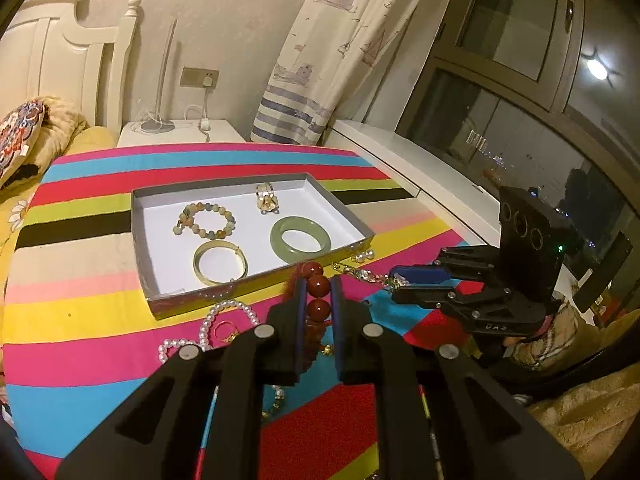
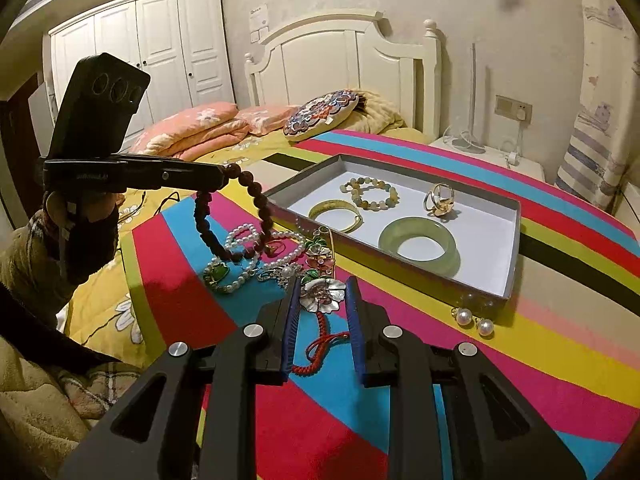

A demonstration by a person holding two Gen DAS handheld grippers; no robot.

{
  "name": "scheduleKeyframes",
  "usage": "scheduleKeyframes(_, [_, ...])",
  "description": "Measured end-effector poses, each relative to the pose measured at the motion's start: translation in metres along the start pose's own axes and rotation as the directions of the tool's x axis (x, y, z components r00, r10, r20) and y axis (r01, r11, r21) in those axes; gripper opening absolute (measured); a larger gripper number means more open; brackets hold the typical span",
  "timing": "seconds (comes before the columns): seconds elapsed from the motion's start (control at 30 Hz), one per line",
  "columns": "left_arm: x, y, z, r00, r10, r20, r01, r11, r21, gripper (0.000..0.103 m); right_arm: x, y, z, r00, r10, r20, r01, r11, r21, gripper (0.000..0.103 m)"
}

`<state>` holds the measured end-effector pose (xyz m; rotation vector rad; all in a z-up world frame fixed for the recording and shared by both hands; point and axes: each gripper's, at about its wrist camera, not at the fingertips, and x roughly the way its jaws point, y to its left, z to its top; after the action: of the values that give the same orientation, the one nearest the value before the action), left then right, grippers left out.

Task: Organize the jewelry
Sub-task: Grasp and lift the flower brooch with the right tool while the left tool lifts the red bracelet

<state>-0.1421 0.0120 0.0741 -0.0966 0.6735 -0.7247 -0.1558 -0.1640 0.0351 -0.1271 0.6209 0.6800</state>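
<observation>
A shallow white-lined box [image 1: 140,236] [image 2: 514,256] lies on the striped cloth. It holds a jade bangle [image 1: 300,239] [image 2: 418,248], a gold bangle [image 1: 220,267] [image 2: 336,214], a stone bead bracelet [image 1: 206,220] [image 2: 370,192] and a gold ring [image 1: 267,198] [image 2: 440,200]. My left gripper [image 1: 317,292] [image 2: 218,178] is shut on a dark red bead bracelet [image 1: 318,286] [image 2: 208,216], which hangs above the loose pile. My right gripper [image 2: 322,304] [image 1: 394,284] stands around a silver flower brooch [image 2: 324,294], its jaws touching the brooch on both sides.
A pearl necklace [image 1: 208,324] [image 2: 244,256], a green pendant [image 2: 216,274], enamel flower pieces [image 2: 318,258], a red cord [image 2: 320,348] and two pearl earrings [image 2: 474,320] lie on the cloth beside the box. Pillows, headboard, nightstand and window sill surround the bed.
</observation>
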Motion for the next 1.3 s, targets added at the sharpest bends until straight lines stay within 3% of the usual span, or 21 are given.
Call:
scheduleKeyframes(0.47, [-0.009, -0.014, 0.016, 0.999, 0.019, 0.04, -0.021, 0.999, 0.047, 0.011, -0.018, 0.002, 0.008, 0.998, -0.036, 0.049, 0.037, 0.999, -0.011, 0.023])
scheduleKeyframes(0.93, [0.013, -0.004, 0.044, 0.998, 0.04, 0.042, -0.042, 0.997, 0.057, 0.011, -0.007, -0.018, 0.017, 0.995, -0.097, 0.038, 0.096, 0.995, 0.027, 0.023])
scheduleKeyframes(1.3, [0.058, 0.043, 0.082, 0.984, 0.179, 0.004, -0.179, 0.982, 0.055, 0.011, 0.027, -0.071, 0.034, 0.978, -0.209, -0.018, 0.21, 0.973, 0.095, 0.022])
